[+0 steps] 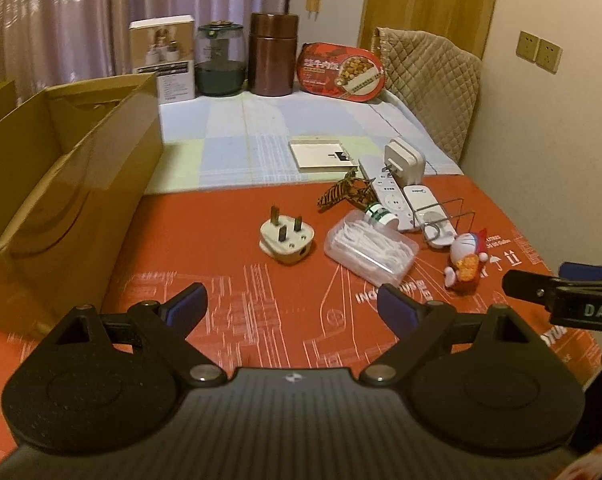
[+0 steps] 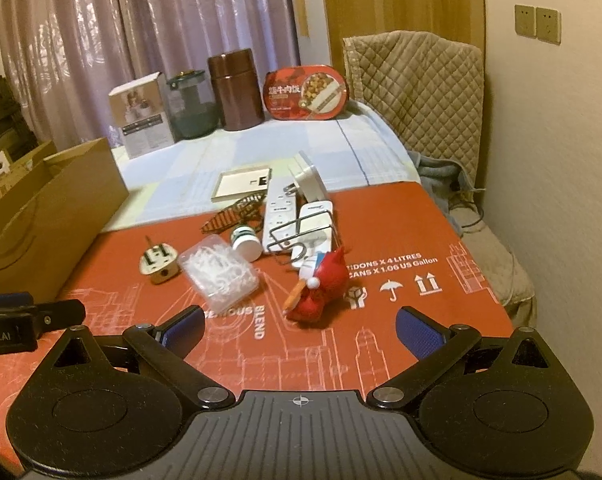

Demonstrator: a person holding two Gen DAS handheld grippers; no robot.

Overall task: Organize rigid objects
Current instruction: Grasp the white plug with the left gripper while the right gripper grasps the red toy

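Observation:
Small objects lie on a red mat (image 1: 229,292): a white three-pin plug (image 1: 286,238), a clear box of floss picks (image 1: 371,250), a small white bottle (image 1: 381,216), a tiger-striped clip (image 1: 343,194), white remotes (image 1: 389,196) under a wire rack (image 1: 447,216), a white adapter (image 1: 404,162), and a red-and-white figurine (image 1: 465,260). An open cardboard box (image 1: 61,184) stands at the left. My left gripper (image 1: 293,308) is open and empty, just short of the plug. My right gripper (image 2: 301,330) is open and empty, just short of the figurine (image 2: 321,288).
At the back stand a white carton (image 1: 163,60), a dark glass jar (image 1: 220,60), a brown canister (image 1: 273,54) and a red food tray (image 1: 341,72). A flat cream box (image 1: 321,154) lies on a checked cloth. A quilted chair (image 1: 433,80) stands at the right.

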